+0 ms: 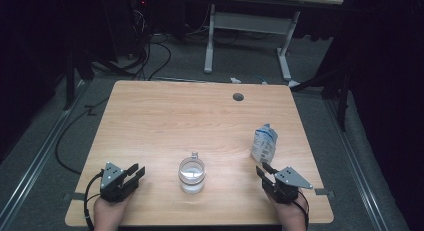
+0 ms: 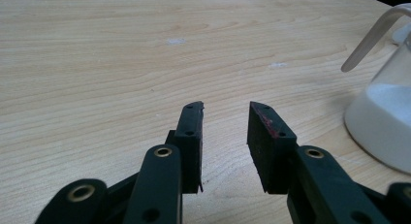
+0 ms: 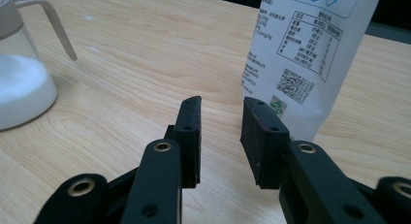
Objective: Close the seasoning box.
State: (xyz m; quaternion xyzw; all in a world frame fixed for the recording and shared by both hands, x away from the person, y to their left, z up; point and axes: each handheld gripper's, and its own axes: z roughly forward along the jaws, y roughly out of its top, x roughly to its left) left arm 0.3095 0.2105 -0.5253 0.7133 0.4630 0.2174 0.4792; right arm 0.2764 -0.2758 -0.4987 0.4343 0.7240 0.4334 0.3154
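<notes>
Both grippers wait at the near edge of the table, nothing picked up yet.

The right gripper sits just short of the white pouch, which stands upright at the table's right side; its jaws are partly apart with nothing between them, the pouch's printed face close ahead of the tips. The left gripper rests near the left corner, jaws likewise parted and empty, well apart from the glass jar of white powder that stands between the two hands, lid tipped back. To me this looks like the reach stage: next the right gripper likely needs to widen, slide around the pouch's lower body and close, while the left moves in to steady the jar.
</notes>
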